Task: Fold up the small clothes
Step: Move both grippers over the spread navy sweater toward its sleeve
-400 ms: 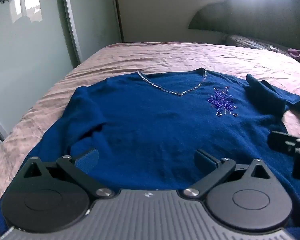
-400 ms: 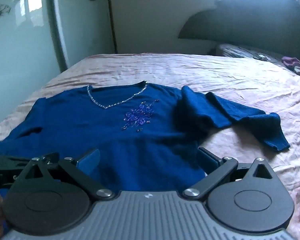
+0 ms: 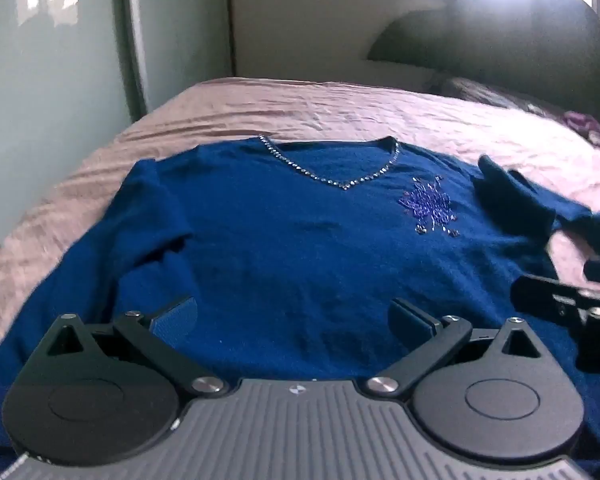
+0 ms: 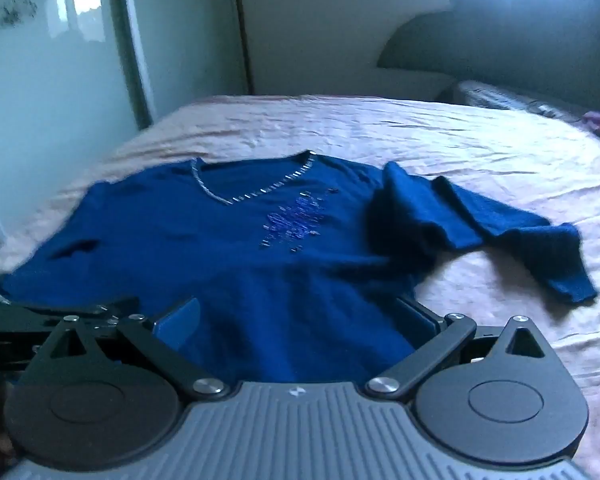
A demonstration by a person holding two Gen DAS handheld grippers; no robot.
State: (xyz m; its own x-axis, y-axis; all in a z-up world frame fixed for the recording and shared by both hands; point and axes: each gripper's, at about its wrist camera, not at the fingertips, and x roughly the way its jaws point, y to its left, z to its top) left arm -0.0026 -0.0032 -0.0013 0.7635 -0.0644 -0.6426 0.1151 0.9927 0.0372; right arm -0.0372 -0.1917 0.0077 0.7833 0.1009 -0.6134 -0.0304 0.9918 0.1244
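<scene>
Both grippers have drawn back a little from the blue sweater [image 3: 300, 248]. From the left wrist, it lies flat on the pink bed [image 3: 320, 108], beaded V-neck far side, beneath the spread, empty left fingers [image 3: 176, 316]. From the right wrist, its sleeve [image 4: 500, 232] trails right; the right fingers [image 4: 178, 322] gape, released, above the hem.

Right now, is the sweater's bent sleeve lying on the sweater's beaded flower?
Apart. The right wrist view shows plain blue knit between the sleeve and the beaded flower on the sweater.
</scene>
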